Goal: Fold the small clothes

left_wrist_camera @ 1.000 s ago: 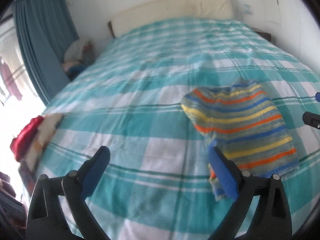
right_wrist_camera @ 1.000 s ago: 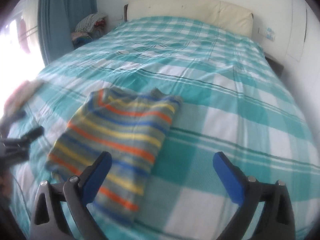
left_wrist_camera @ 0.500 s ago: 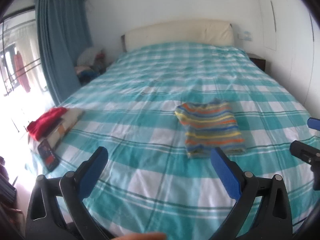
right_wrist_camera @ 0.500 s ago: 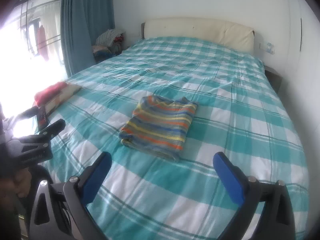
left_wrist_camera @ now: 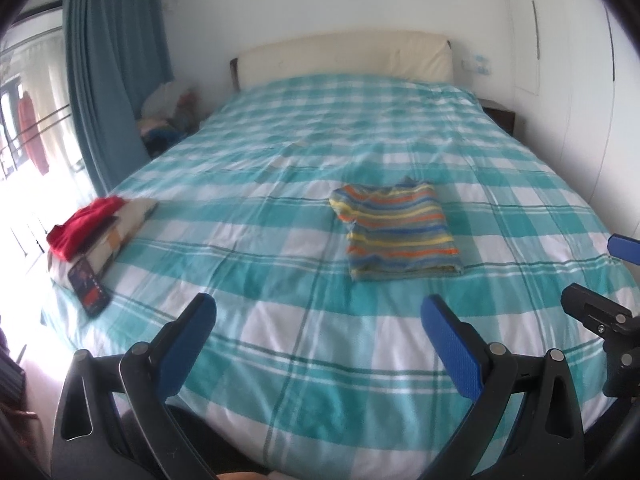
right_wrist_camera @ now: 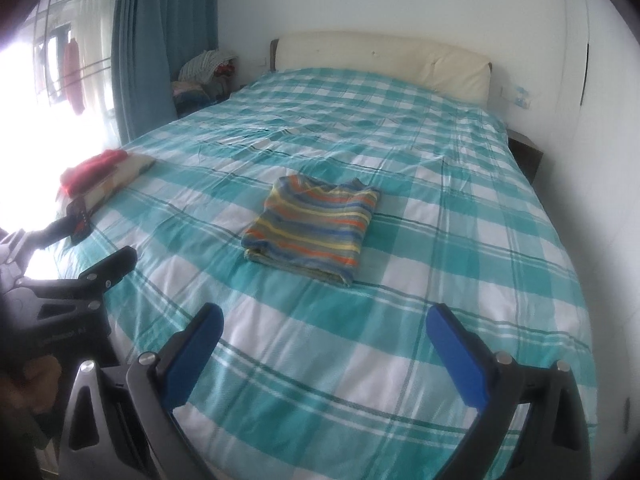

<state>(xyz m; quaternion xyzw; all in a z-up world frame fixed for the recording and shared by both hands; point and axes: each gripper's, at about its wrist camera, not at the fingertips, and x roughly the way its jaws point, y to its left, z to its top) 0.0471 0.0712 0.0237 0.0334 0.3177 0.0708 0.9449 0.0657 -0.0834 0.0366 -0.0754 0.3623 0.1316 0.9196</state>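
Observation:
A striped garment point(left_wrist_camera: 394, 232), folded into a neat rectangle, lies on the teal checked bed cover point(left_wrist_camera: 280, 208); it also shows in the right wrist view point(right_wrist_camera: 316, 226). My left gripper point(left_wrist_camera: 320, 320) is open and empty, well back from the garment over the near edge of the bed. My right gripper point(right_wrist_camera: 324, 330) is open and empty, also well short of the garment. The right gripper shows at the right edge of the left wrist view point(left_wrist_camera: 600, 312), the left gripper at the left of the right wrist view point(right_wrist_camera: 80, 276).
A pile of folded clothes with a red piece on top point(left_wrist_camera: 92, 224) sits at the bed's left edge, with a phone point(left_wrist_camera: 88, 286) beside it. A cream headboard point(left_wrist_camera: 344, 56) stands at the far end. A blue curtain point(left_wrist_camera: 108, 80) and a heap of clothes point(left_wrist_camera: 168, 116) are at the left.
Both grippers have pulled back and up from the folded garment, which now looks smaller and farther away. The garment stays where it lay.

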